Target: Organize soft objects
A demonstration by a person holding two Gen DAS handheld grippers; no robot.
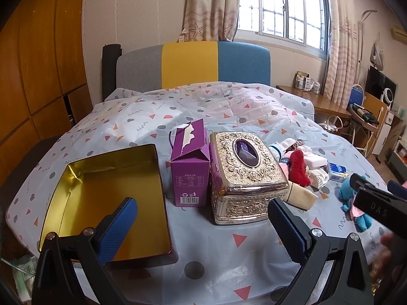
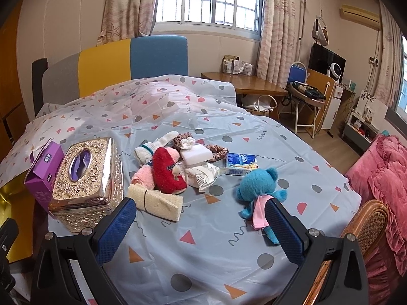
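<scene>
Bare patterned cloth on the bed (image 2: 203,254) lies open in the foreground of both views. The gold tissue box (image 1: 244,172) and purple carton (image 1: 189,172) stand touching, walling the open tin (image 1: 106,193) off from the soft pile (image 2: 175,167). The blue bear (image 2: 257,190) lies apart.

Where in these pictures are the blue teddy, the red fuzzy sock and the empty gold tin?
blue teddy (image 2: 255,181), right wrist view, its head.
red fuzzy sock (image 2: 165,170), right wrist view, its middle.
gold tin (image 1: 112,190), left wrist view, its bare floor.

The letters "DAS" stand on the black right claw (image 1: 376,203); the purple carton (image 1: 189,167) bears a barcode and recycling symbol.
</scene>
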